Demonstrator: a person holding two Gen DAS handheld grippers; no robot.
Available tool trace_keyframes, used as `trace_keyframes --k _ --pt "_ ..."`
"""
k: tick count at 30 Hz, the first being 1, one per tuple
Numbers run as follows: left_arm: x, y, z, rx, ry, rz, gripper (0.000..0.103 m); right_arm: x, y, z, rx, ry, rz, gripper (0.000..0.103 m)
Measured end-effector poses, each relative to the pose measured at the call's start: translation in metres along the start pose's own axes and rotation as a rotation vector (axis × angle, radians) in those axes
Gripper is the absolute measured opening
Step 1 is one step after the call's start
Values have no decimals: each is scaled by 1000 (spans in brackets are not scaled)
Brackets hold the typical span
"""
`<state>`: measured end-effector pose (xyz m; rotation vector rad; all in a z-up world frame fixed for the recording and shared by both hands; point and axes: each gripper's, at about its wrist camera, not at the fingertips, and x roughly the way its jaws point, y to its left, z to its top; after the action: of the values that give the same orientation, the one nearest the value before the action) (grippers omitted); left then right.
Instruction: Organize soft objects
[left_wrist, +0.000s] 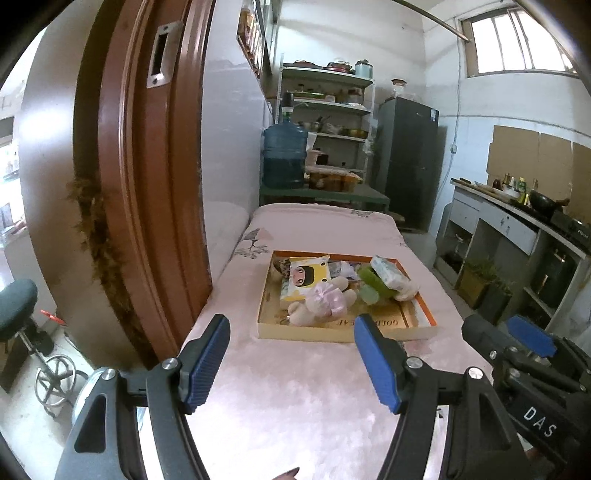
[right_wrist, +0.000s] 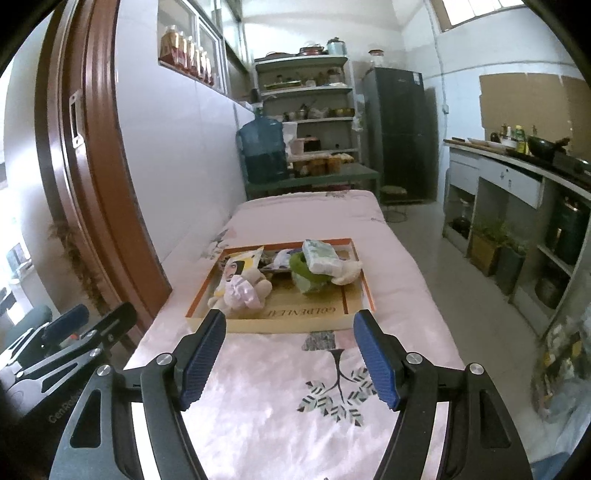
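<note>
Hovering with fingers spread, left gripper (left_wrist: 291, 360) and right gripper (right_wrist: 290, 358) face the tray (left_wrist: 332, 332).

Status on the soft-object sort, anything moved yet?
Nothing looks done: the plush toy with pink ruffled fabric, yellow cartoon-face pack and green plush all lie piled in the shallow orange-rimmed cardboard tray. Left gripper and right gripper are open, empty, short of it. All sorting remains.

Plush toy (left_wrist: 317, 301): face hidden under its pale pink frill. Green soft item (left_wrist: 373, 286): partly covered by tissue pack (left_wrist: 388, 273); shape unclear. Items behind yellow wipes pack (left_wrist: 306, 277) too small to identify. Tray (left_wrist: 343, 334) lettering partly blocked by left gripper's (left_wrist: 291, 363) finger. Right gripper (left_wrist: 517, 339) cut off at frame edge.
</note>
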<state>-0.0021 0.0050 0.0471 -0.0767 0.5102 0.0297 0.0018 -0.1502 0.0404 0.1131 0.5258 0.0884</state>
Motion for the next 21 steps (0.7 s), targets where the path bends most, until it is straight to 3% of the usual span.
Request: trace_keyframes --k 21 --pt "-15 2 -10 6 7 24 69 -18 13 -10 -37 -5 -5 73"
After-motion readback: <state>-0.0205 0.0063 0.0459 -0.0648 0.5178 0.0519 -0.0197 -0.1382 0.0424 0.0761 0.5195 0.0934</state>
